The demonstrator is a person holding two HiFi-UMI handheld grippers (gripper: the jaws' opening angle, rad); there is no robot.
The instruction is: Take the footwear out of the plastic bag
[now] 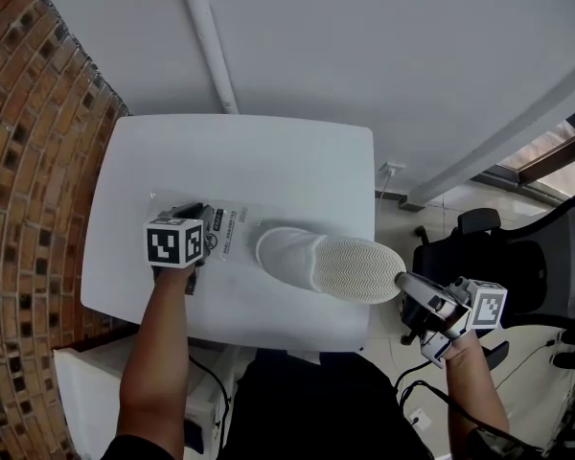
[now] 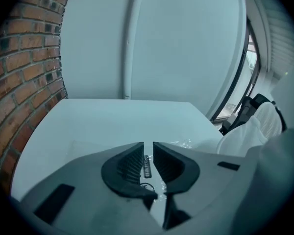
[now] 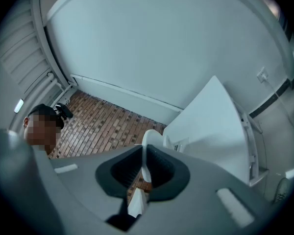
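- Left gripper (image 2: 148,156): clamped on the plastic bag (image 1: 232,236), left on the table (image 1: 268,156); pin it flat.
- Right gripper (image 3: 143,166): closed on the slipper (image 1: 335,266) rim, seemingly mostly out; pull straight right.

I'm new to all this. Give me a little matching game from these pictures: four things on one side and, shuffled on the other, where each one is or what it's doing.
Things:
1. left tongs
2. right tongs
3. office chair
4. brick wall

Places or states:
A. on the floor, right of the table in the head view
B. shut on the rim of the white slipper
C. left of the table in the head view
D. shut on the clear plastic bag

Pairs: 1-D, 2-B, 3-A, 4-C
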